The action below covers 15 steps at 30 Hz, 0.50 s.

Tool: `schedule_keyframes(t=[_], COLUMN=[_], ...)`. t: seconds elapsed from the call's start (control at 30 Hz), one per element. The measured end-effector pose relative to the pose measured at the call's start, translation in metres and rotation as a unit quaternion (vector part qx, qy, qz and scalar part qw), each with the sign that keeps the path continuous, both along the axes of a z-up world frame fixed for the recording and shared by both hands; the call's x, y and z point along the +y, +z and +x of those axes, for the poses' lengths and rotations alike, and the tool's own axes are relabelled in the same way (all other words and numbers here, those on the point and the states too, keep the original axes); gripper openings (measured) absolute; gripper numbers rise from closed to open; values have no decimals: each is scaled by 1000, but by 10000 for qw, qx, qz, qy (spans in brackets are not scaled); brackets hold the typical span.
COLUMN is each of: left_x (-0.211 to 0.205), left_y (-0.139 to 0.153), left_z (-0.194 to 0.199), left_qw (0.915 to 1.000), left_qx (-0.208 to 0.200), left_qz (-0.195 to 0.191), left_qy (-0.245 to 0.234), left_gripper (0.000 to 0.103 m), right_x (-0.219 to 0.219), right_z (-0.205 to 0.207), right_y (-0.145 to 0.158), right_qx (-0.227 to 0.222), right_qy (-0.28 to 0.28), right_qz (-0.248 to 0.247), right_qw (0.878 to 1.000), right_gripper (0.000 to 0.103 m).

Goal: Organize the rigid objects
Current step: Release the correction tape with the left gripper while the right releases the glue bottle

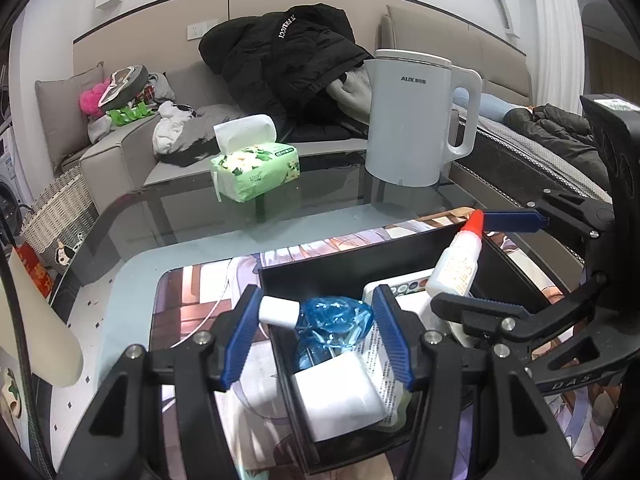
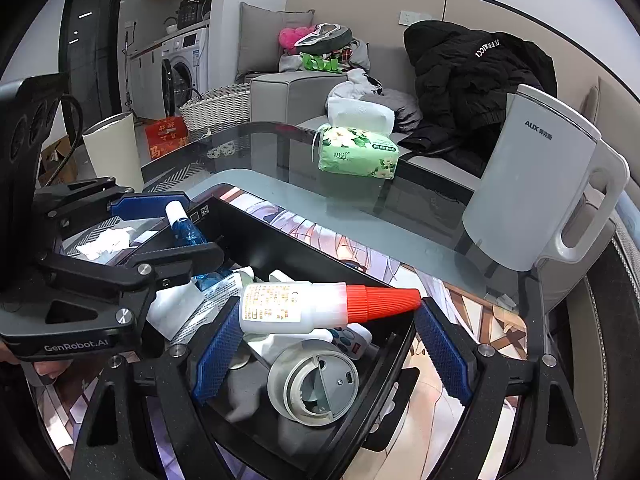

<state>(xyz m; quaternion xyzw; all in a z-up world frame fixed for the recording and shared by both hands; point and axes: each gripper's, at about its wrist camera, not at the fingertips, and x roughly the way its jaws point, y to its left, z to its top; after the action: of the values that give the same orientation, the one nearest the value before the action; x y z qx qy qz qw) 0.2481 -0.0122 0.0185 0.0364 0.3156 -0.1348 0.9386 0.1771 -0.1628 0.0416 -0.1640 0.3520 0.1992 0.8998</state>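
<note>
A glue bottle is gripped by the right gripper over a nearly filled black bin. A blue bottle is bracketed, apparently ungripped, by the half-open left gripper. Little seems left to sort.

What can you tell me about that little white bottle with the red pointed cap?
The white bottle is small, of translucent white plastic, with an orange-printed label and a ribbed red cone cap. It lies sideways between the blue-padded fingers of the right gripper, base against one pad, cap tip at the other, above the black bin. From the left wrist view it looks tilted, cap upward. It appears closed; its contents cannot be seen.
</note>
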Motion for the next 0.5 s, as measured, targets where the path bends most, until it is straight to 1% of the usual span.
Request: schedule_keyframes(t=[0.13, 0.27, 0.37, 0.5], left_x=[1, 1, 3, 3], left_y=[0, 1, 2, 5], left_z=[-1, -3, -4, -6], left_qw=[10000, 10000, 10000, 9999], left_qx=[3, -33, -43, -95], left_qz=[-1, -6, -28, -70], left_qy=[-13, -29, -13, -20], left_gripper=[57, 57, 57, 57], right_x=[1, 3, 6, -1], right_z=[-2, -8, -13, -18], right_y=[-1, 1, 2, 2], right_qx=[-45, 11, -137, -175], right_qy=[-11, 212, 202, 129], right_qz=[-59, 121, 18, 69], right_qw=[10000, 9997, 9997, 9997], right_gripper=[86, 87, 91, 96])
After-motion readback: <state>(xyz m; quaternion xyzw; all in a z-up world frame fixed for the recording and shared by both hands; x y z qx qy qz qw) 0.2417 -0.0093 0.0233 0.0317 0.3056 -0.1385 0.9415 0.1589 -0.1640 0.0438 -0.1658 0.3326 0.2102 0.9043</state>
